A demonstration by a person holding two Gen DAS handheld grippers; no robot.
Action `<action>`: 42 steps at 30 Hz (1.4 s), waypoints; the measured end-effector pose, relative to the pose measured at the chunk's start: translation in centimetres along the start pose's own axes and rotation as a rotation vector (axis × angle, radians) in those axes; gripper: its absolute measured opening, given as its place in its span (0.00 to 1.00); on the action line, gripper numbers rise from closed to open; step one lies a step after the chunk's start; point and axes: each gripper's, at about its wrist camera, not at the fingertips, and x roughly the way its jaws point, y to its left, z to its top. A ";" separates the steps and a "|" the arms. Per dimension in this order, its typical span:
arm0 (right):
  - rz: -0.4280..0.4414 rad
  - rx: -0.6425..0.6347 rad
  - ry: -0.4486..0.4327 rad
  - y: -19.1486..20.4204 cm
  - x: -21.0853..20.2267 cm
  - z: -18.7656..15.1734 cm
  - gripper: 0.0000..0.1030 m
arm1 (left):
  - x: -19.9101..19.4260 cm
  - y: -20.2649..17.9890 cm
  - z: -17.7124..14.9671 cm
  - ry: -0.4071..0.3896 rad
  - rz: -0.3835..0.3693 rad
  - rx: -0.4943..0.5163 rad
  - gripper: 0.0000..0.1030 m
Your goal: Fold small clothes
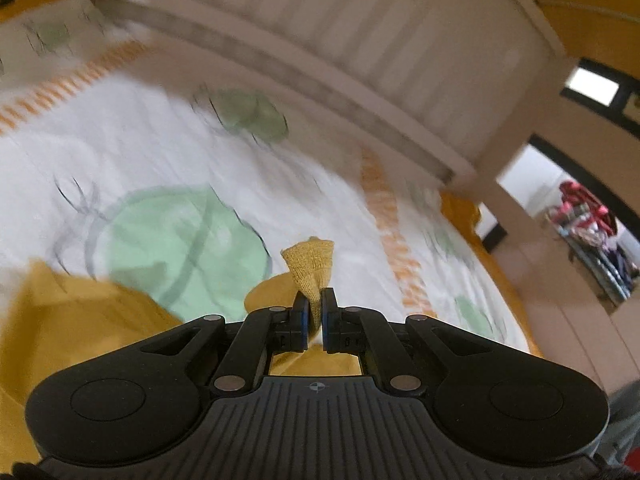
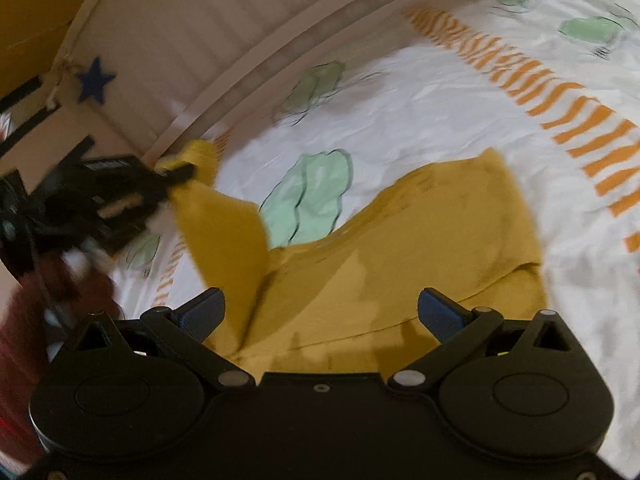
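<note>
One sleeve cuff (image 1: 310,266) of the yellow garment (image 2: 400,248) on the bed (image 2: 440,96) is clenched in the left tool (image 1: 314,312), to be carried across the body while the right tool (image 2: 320,312), spread wide, is kept clear.

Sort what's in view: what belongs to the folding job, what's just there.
Job:
- mustard garment, one ribbed end lifted
- left claw, shut on that end
- right claw, open over the garment

Just there:
- patterned bedsheet
- slatted headboard
- blue star
- clothes pile beyond the bed
</note>
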 end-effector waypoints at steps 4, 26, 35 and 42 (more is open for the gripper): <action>-0.006 0.050 -0.021 -1.4 -0.7 1.0 1.00 | 2.8 -1.0 -2.6 0.066 -0.023 0.023 0.06; -0.129 -0.179 -0.128 -2.3 4.1 2.4 0.97 | -7.1 11.3 -3.2 0.080 0.330 0.162 0.31; -0.218 -0.346 -0.044 -2.6 9.7 1.6 0.68 | -7.4 16.0 -2.4 0.156 0.344 0.098 0.31; -0.205 -0.377 0.017 -2.6 12.4 0.7 0.44 | -7.1 17.8 -2.4 0.158 0.372 0.087 0.31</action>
